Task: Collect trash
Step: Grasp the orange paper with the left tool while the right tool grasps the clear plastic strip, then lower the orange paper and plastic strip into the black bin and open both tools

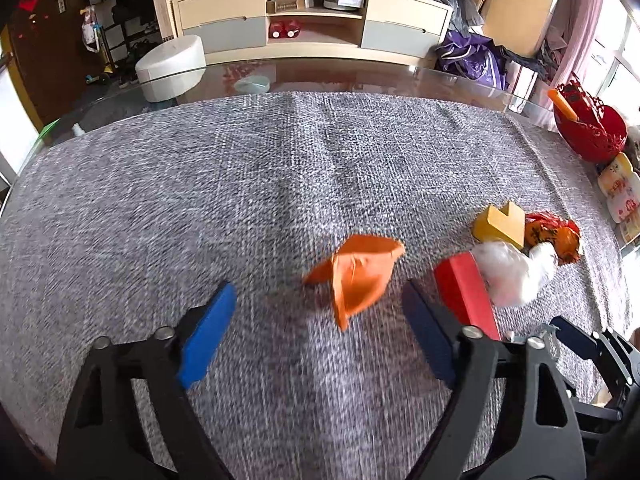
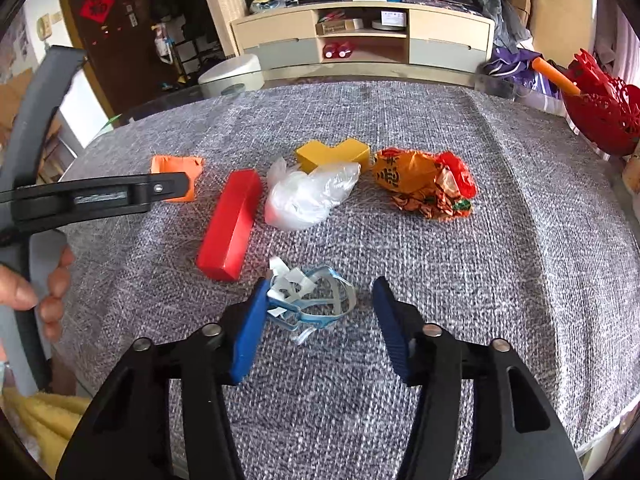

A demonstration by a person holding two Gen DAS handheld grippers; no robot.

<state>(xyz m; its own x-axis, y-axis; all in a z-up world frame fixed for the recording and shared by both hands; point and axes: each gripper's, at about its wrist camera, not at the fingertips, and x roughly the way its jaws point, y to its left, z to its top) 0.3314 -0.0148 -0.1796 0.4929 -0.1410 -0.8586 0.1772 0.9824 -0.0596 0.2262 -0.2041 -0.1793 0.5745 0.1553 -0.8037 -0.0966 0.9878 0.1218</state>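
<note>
Left wrist view: the left gripper (image 1: 318, 320) hangs with its blue ribbed pads spread wide over a coarse grey woven tablecloth (image 1: 200, 184), a creased orange paper scrap (image 1: 358, 278) lying between them, untouched. Right wrist view: the right gripper (image 2: 318, 320) is likewise spread, straddling a tangle of pale blue plastic strips and white tape (image 2: 310, 300); its left pad touches the tangle. Beyond lie a glossy red rectangular block (image 2: 230, 226), a crumpled clear plastic bag (image 2: 306, 196), a notched yellow block (image 2: 334, 154) and a crinkled orange wrapper (image 2: 424, 184) printed with Chinese characters too warped to read. A red lattice basket (image 2: 604, 116) stands at the table's far right.
</note>
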